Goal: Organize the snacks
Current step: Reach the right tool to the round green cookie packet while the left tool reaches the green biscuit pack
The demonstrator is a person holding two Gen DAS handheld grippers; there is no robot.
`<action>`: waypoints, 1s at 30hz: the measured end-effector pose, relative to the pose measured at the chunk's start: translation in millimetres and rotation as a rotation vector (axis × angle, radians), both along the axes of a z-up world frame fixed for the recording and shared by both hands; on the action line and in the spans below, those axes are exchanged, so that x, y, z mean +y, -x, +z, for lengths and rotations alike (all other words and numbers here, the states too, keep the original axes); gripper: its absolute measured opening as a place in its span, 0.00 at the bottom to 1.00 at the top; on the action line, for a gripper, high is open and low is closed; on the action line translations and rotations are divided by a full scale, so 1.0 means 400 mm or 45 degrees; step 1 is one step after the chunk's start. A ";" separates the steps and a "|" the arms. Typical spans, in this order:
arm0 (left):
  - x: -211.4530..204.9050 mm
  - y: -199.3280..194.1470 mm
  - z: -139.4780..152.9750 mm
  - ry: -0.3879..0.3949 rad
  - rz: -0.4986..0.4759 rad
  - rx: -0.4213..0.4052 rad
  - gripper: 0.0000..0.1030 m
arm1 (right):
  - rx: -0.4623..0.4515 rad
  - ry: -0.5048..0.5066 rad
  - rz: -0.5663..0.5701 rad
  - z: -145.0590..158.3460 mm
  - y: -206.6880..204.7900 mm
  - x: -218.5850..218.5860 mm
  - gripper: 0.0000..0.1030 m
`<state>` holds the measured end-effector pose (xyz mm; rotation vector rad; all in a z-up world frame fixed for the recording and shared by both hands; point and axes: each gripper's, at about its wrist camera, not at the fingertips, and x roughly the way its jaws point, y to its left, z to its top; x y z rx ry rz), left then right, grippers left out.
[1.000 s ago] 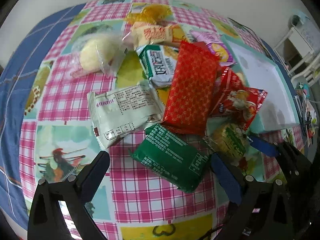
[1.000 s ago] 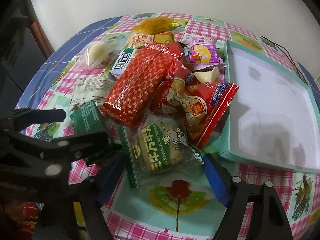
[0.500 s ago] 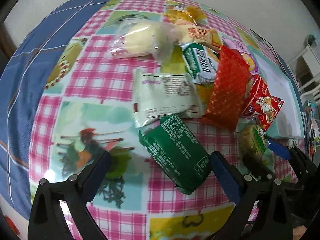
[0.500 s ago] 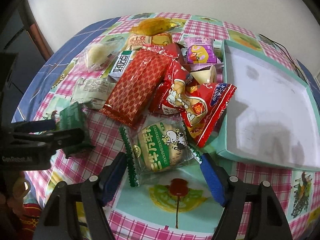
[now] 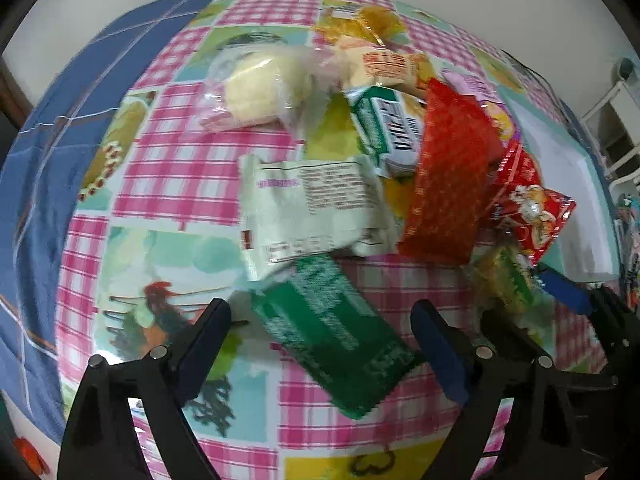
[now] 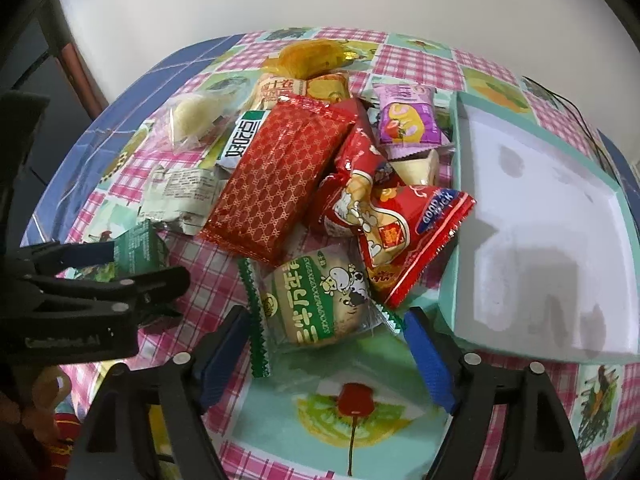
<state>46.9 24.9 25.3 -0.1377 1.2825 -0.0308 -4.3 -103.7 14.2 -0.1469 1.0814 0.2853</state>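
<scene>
Jaws spread wide on both tools, I am working over a snack pile on a round table (image 6: 420, 64) covered in a pink checked cloth. My left gripper (image 5: 320, 344) is hovering with the dark green packet (image 5: 332, 332) lying between its open fingers, neither pad visibly touching it; that view is blurring with motion. My right gripper (image 6: 324, 348) is framing the round green-and-cream bun packet (image 6: 320, 300), which is resting on the cloth just in front of its blue pads. Behind it the pile is crowding together: a long red patterned packet (image 6: 276, 180) is leaning across a red cartoon bag (image 6: 396, 236), with a purple packet (image 6: 408, 120), a pale white wrapper (image 6: 180, 196), a clear-wrapped yellow bun (image 6: 192, 120) and a yellow packet (image 6: 312, 56) farther back. A shallow teal tray (image 6: 448, 280) with a white floor is sitting to the right, its near edge touching the red cartoon bag. The left tool is showing at the left edge of my right camera.
</scene>
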 end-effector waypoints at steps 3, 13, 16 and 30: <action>0.020 0.008 0.007 0.004 0.013 -0.016 0.84 | -0.005 0.015 0.017 -0.004 -0.009 0.005 0.81; 0.098 0.083 0.026 -0.040 0.044 -0.038 0.84 | -0.028 0.030 0.073 0.017 -0.021 0.017 0.81; 0.114 0.100 0.032 -0.041 0.047 -0.041 0.84 | 0.001 0.022 0.086 0.002 -0.024 0.024 0.81; 0.129 0.107 0.023 -0.037 0.043 -0.061 0.82 | 0.025 0.097 0.121 -0.023 -0.016 0.041 0.81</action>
